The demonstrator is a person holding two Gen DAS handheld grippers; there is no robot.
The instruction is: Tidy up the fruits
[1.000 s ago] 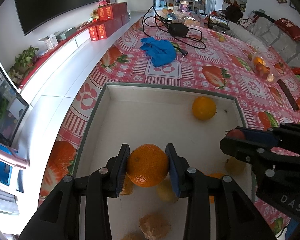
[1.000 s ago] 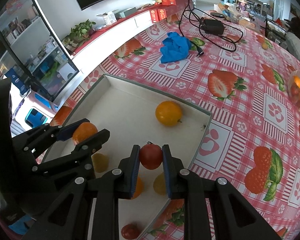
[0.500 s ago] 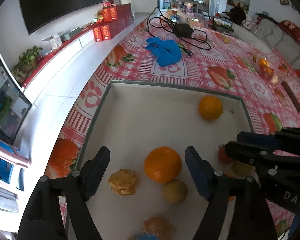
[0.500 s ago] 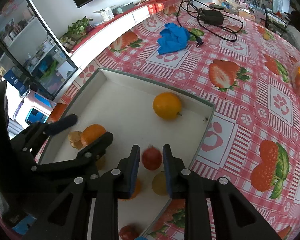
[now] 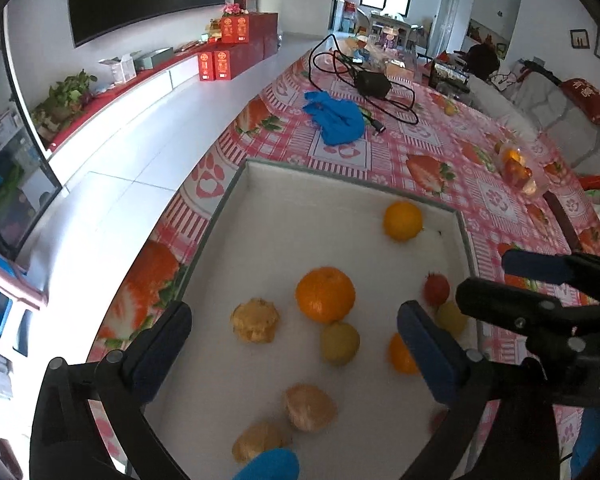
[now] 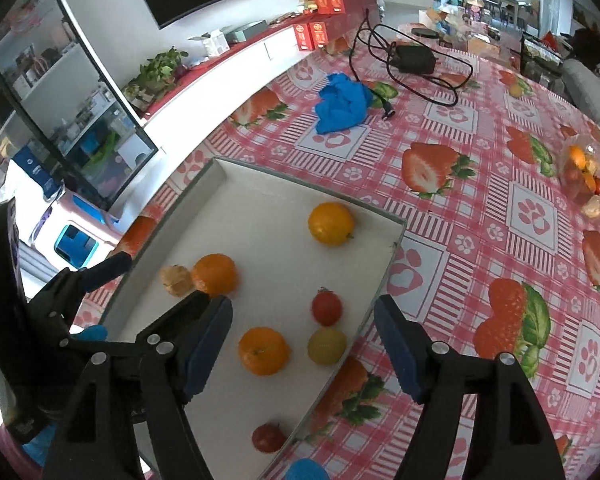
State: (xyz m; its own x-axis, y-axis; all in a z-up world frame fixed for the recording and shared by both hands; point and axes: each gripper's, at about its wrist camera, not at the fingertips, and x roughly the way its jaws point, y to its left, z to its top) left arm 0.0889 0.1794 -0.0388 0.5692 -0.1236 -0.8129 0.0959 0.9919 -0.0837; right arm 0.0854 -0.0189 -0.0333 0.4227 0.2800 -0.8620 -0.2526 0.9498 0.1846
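A white tray [image 5: 300, 216] [image 6: 240, 200] lies on the strawberry tablecloth and holds several fruits. A large orange [image 5: 325, 294] [image 6: 215, 274] lies mid-tray beside a bumpy tan fruit [image 5: 255, 320] [image 6: 175, 279]. A small red tomato [image 5: 436, 288] [image 6: 326, 309] lies near the right wall. A yellow-orange fruit [image 5: 402, 220] [image 6: 331, 223] sits at the far corner. My left gripper [image 5: 296, 340] is open and empty above the tray. My right gripper [image 6: 304, 344] is open and empty above the tray's right side, and it also shows in the left wrist view [image 5: 540, 284].
A blue cloth [image 5: 336, 118] [image 6: 342, 102] and a black charger with cable [image 5: 374, 84] [image 6: 414, 58] lie farther back on the table. A clear bag of fruit [image 5: 516, 166] [image 6: 584, 180] sits at the far right. The table's left edge drops to the floor.
My left gripper has opened and dropped the large orange into the tray. My right gripper has opened and left the red tomato in the tray. Both grippers have pulled back and up.
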